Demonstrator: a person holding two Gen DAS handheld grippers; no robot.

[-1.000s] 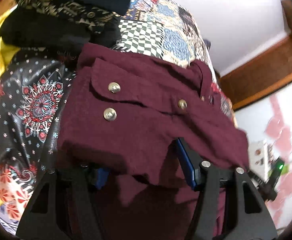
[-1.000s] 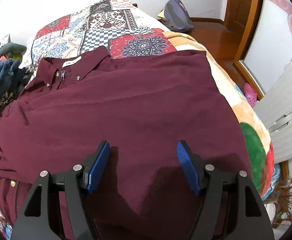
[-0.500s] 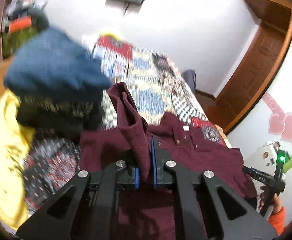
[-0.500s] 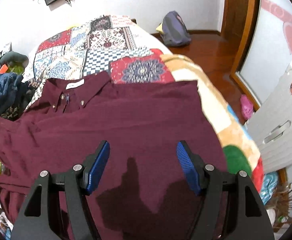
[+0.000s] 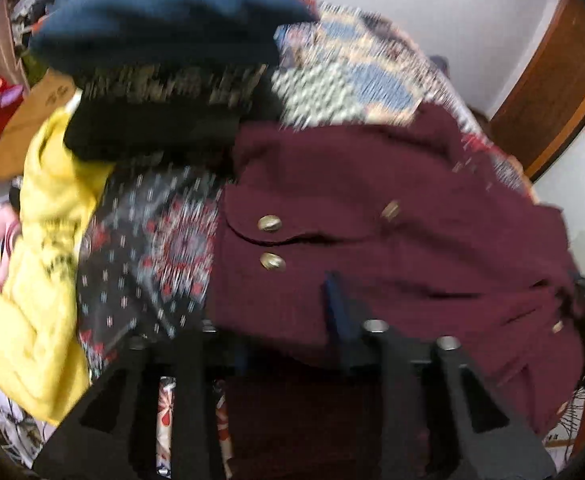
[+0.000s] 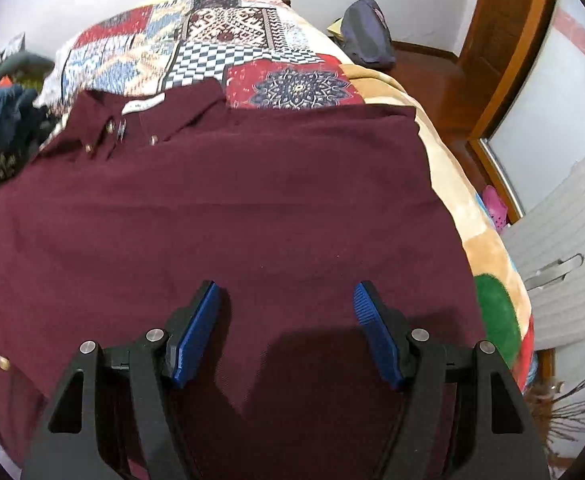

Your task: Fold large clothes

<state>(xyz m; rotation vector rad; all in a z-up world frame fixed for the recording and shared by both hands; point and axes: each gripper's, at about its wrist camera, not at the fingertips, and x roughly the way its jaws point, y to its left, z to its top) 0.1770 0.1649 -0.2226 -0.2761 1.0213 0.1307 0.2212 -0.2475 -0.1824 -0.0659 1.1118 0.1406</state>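
Maroon button-up shirt [image 6: 228, 208] fills the frame's centre, spread over patchwork quilt [image 6: 228, 36]. Right gripper [image 6: 286, 332] hovers above it, jaws apart. Left gripper [image 5: 292, 320] is blurred, jaws apparently apart.

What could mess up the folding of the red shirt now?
The shirt reaches the bed's right edge, so a tug might slide it off. On the left, its cuff lies beside a clothes pile; the left gripper, partly hidden under cloth, might snag another garment. The right gripper hangs open, holding nothing down.
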